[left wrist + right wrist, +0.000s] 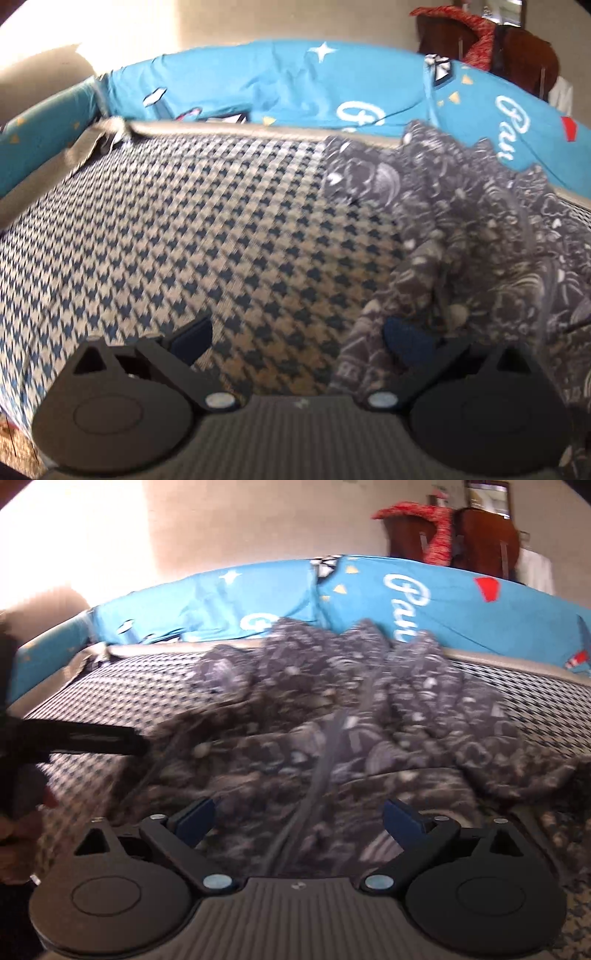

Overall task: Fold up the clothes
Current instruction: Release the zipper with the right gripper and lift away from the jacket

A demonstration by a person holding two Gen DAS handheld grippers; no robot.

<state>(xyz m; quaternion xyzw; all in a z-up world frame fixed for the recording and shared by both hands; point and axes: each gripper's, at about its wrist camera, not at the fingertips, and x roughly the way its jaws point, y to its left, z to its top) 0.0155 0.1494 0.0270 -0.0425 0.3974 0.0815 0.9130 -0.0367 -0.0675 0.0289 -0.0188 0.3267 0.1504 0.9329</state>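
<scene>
Only white script starting "Pau" reads on the turquoise printed bedsheet (424, 602); the rest hides behind the crumpled dark grey patterned garment (332, 716) heaped on the blue-and-beige houndstooth cover (184, 229). Left gripper (297, 338) and right gripper (298, 819) both gape wide, pinching nothing; motion blurs the garment's print.

The houndstooth bed cover (192, 236) is lying bare across the left of the bed, giving open passage there. To the right, the crumpled dark patterned garment (332, 716) is heaping up and taking the middle of the bed. Behind, a bank of blue printed cushions (295, 85) is walling off the far edge. The left gripper (92, 740) is reaching in at the garment's left edge.
</scene>
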